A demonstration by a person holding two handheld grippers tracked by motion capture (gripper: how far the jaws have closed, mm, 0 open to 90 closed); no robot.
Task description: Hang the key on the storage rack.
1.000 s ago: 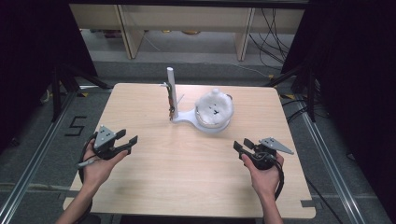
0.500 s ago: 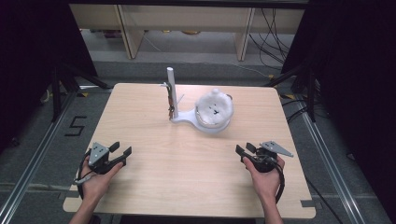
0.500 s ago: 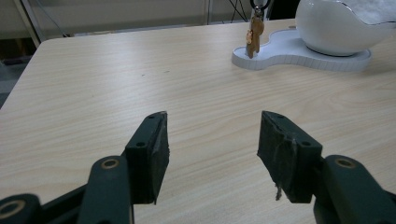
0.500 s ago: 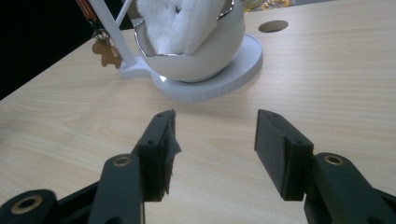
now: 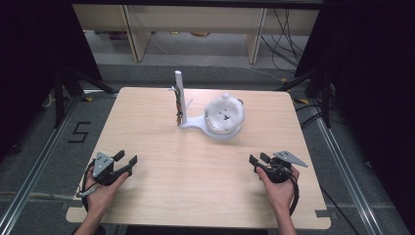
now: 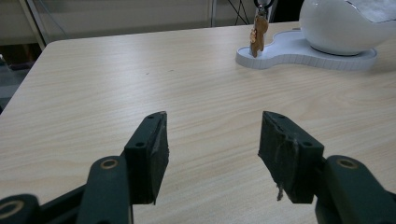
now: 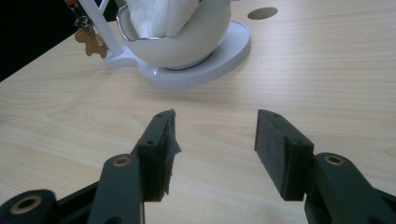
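The left gripper [image 5: 123,162] rests low at the near left corner of the table [image 5: 161,196], its jaws spread with nothing but bare wood between them; they have just been opening a little further. From it, the white stand [image 5: 195,123] lies toward about one o'clock in the high view, well apart across open tabletop. The stand's flat base runs left to right, from the upright white post [image 5: 179,95] at its left end to the white bowl [image 5: 225,128] at its right end, so its long axis lies crosswise to both grippers. A small brown charm [image 5: 180,115] hangs beside the post, low down, just above the base.

The bowl holds a white fluffy thing [image 5: 224,111] that fills its top. The right gripper [image 5: 258,160] sits at the near right, jaws likewise apart and holding nothing, with the bowl toward roughly eleven o'clock from it. Judging by the high view, the right gripper is somewhat nearer the bowl, and the left is the one on the post and charm side, so a reach for the charm would suit the left hand and one for the bowl the right.

The left gripper view shows the charm [image 6: 258,35] as a little brown figure dangling from a ring above the base edge, with the bowl's smooth outer wall [image 6: 343,28] behind it. The right gripper view shows the bowl's metal-edged rim [image 7: 154,39] and the fluffy filling inside [image 7: 161,16], which the left gripper view hardly shows.
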